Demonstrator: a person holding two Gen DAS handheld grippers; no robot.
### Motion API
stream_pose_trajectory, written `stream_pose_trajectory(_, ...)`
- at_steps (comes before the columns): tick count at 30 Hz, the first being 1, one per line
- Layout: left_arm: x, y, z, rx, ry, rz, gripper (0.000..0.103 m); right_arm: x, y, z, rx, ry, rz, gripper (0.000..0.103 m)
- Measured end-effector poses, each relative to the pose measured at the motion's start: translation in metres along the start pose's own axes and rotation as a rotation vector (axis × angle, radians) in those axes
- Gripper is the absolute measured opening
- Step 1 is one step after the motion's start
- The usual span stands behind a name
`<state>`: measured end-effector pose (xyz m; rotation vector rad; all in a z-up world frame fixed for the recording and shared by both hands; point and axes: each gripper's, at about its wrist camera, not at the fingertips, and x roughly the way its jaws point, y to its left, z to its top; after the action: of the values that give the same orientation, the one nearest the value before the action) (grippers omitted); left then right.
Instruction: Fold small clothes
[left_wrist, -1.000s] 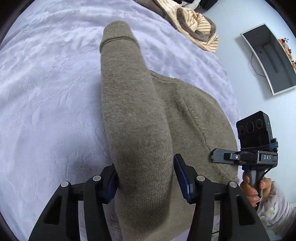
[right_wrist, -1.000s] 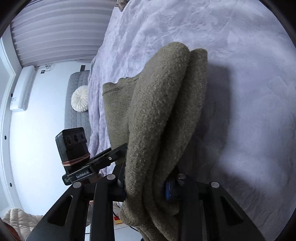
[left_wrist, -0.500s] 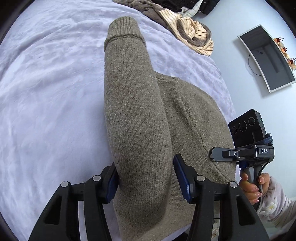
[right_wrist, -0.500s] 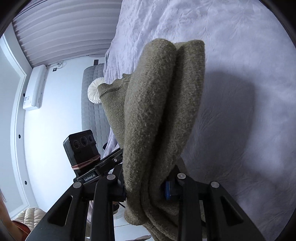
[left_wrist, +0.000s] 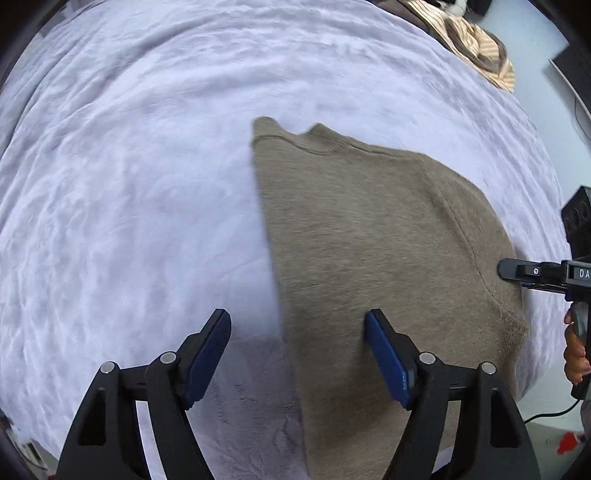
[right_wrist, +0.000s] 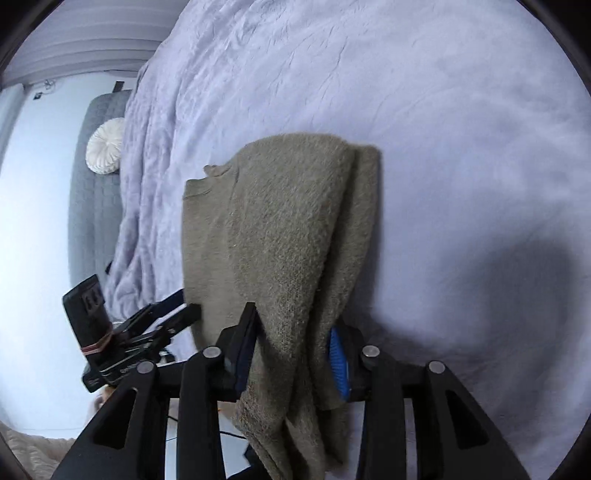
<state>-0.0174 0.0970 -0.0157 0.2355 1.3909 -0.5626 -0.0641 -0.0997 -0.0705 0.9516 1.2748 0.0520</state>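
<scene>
On the lilac bedspread (left_wrist: 147, 184), our left gripper (left_wrist: 297, 354) has just spread wide and empty over the folded sweater (left_wrist: 369, 240), while our right gripper (right_wrist: 291, 350), jaws just loosening, brackets a bunched fold.

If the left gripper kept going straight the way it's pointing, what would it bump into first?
Probably the left edge of the olive sweater lying on the lilac blanket. The left gripper points steeply down with jaws open, just widened and empty. Its line falls right at that edge, so it could meet blanket instead; depth is unclear.
</scene>
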Motion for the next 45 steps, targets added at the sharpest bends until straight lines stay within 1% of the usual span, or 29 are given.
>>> stream_pose_trajectory(1,-0.003,0.006,-0.002,-0.016,-0.003,0.010,0.076,-0.006,-0.003,-0.002,-0.017,-0.012,-0.046,0.047)
stream_pose_trajectory(3,-0.007,0.011,-0.005,-0.033,-0.008,0.043,0.076,-0.017,-0.003,-0.006,-0.020,-0.042,-0.089,0.047)
stream_pose_trajectory(5,-0.012,0.017,-0.008,-0.033,-0.015,0.075,0.076,-0.028,0.003,-0.012,-0.035,-0.068,-0.118,0.043)
stream_pose_trajectory(6,-0.016,0.017,-0.009,-0.035,-0.021,0.075,0.076,-0.030,0.008,-0.014,-0.051,-0.077,-0.118,0.041)
stream_pose_trajectory(9,-0.026,0.015,-0.013,-0.032,-0.039,0.068,0.076,-0.039,0.038,-0.028,-0.108,-0.101,-0.083,0.026)
stream_pose_trajectory(10,-0.029,0.013,-0.014,-0.027,-0.045,0.067,0.076,-0.041,0.047,-0.033,-0.134,-0.098,-0.068,0.017)
stream_pose_trajectory(11,-0.030,0.012,-0.015,-0.021,-0.049,0.067,0.076,-0.040,0.056,-0.037,-0.161,-0.088,-0.060,0.012)
stream_pose_trajectory(13,-0.026,0.007,-0.014,-0.017,-0.042,0.067,0.076,-0.031,0.081,-0.049,-0.226,-0.061,-0.079,0.012)
stream_pose_trajectory(14,-0.023,0.003,-0.015,-0.016,-0.035,0.072,0.076,-0.024,0.088,-0.053,-0.257,-0.054,-0.111,0.012)
stream_pose_trajectory(16,-0.014,-0.004,-0.018,-0.011,-0.024,0.088,0.076,-0.010,0.097,-0.059,-0.303,-0.047,-0.204,0.012)
stream_pose_trajectory(18,-0.005,-0.009,-0.024,-0.001,-0.006,0.109,0.076,-0.002,0.095,-0.063,-0.305,-0.040,-0.260,0.012)
stream_pose_trajectory(21,0.000,-0.008,-0.034,-0.002,-0.002,0.095,0.077,0.005,0.075,-0.072,-0.286,-0.014,-0.318,0.011)
stream_pose_trajectory(22,0.002,-0.008,-0.036,-0.004,-0.001,0.089,0.079,0.007,0.068,-0.074,-0.277,-0.004,-0.329,0.011)
stream_pose_trajectory(23,0.003,-0.007,-0.038,-0.005,-0.002,0.093,0.083,0.011,0.064,-0.076,-0.272,0.004,-0.340,0.007)
stream_pose_trajectory(24,0.005,-0.007,-0.040,-0.008,-0.005,0.103,0.089,0.015,0.060,-0.077,-0.278,0.009,-0.355,0.006)
stream_pose_trajectory(26,0.008,-0.006,-0.042,-0.014,-0.002,0.094,0.089,0.025,0.051,-0.080,-0.294,0.018,-0.390,0.003)
stream_pose_trajectory(29,0.009,-0.006,-0.044,-0.033,0.008,0.083,0.089,0.030,0.035,-0.080,-0.244,0.011,-0.368,0.002)
stream_pose_trajectory(32,0.009,-0.009,-0.046,-0.025,0.009,0.099,0.089,0.027,0.027,-0.080,-0.199,0.000,-0.341,0.002)
stream_pose_trajectory(35,0.005,-0.013,-0.050,-0.020,0.029,0.113,0.089,0.022,0.030,-0.088,-0.210,-0.002,-0.362,0.002)
stream_pose_trajectory(38,-0.003,-0.018,-0.058,0.010,0.045,0.114,0.089,0.017,0.034,-0.100,-0.196,0.031,-0.391,0.002)
stream_pose_trajectory(41,0.003,-0.021,-0.075,0.058,0.101,0.134,0.089,0.015,0.033,-0.112,-0.193,0.048,-0.395,0.002)
stream_pose_trajectory(43,0.011,-0.021,-0.089,0.072,0.150,0.141,0.089,0.015,0.029,-0.116,-0.183,0.063,-0.399,0.003)
stream_pose_trajectory(45,0.015,-0.020,-0.099,0.074,0.175,0.142,0.089,0.016,0.027,-0.118,-0.186,0.075,-0.417,0.004)
